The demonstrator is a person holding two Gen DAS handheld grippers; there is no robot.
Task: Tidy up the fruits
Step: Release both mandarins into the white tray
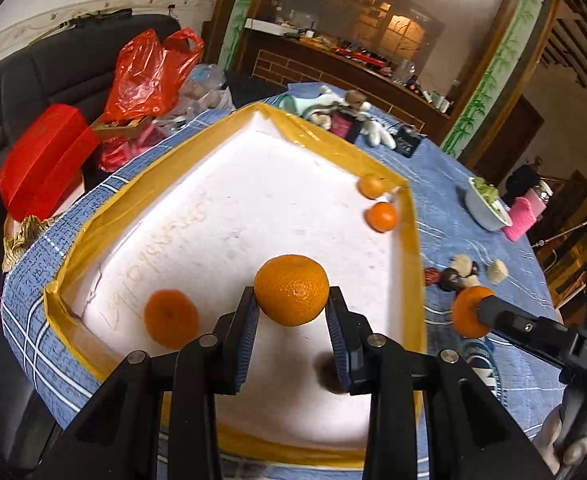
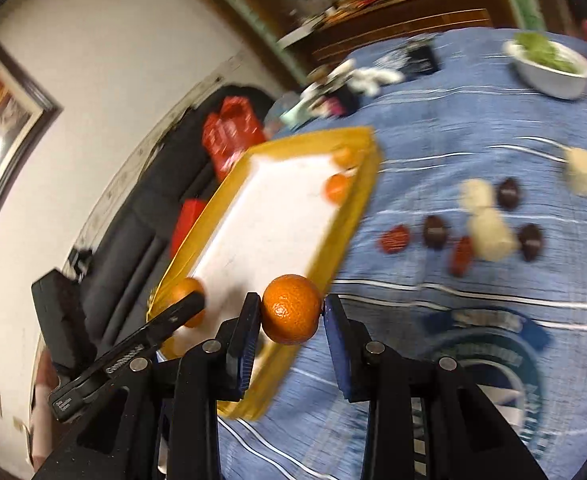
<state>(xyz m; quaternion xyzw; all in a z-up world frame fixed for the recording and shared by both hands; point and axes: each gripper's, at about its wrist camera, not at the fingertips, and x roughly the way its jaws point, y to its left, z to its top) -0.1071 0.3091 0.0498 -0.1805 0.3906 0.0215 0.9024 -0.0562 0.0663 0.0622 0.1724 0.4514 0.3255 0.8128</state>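
My left gripper (image 1: 292,305) is shut on a tangerine (image 1: 291,290) and holds it above the white foam tray with yellow taped rim (image 1: 407,240). One loose tangerine (image 1: 171,318) lies in the tray at the near left; two more (image 1: 381,216) (image 1: 370,186) sit in its far right corner. My right gripper (image 2: 292,309) is shut on another tangerine (image 2: 291,309), just right of the tray's (image 2: 345,224) near corner, over the blue cloth. In the left wrist view the right gripper's tangerine (image 1: 467,316) shows beyond the tray's right rim.
Dark red, brown and cream-coloured small fruits (image 2: 487,226) lie scattered on the blue tablecloth (image 2: 453,136) right of the tray. A white bowl with greens (image 2: 549,68) stands at the far right. Red bags and a box (image 1: 41,156) sit on the dark sofa at the left.
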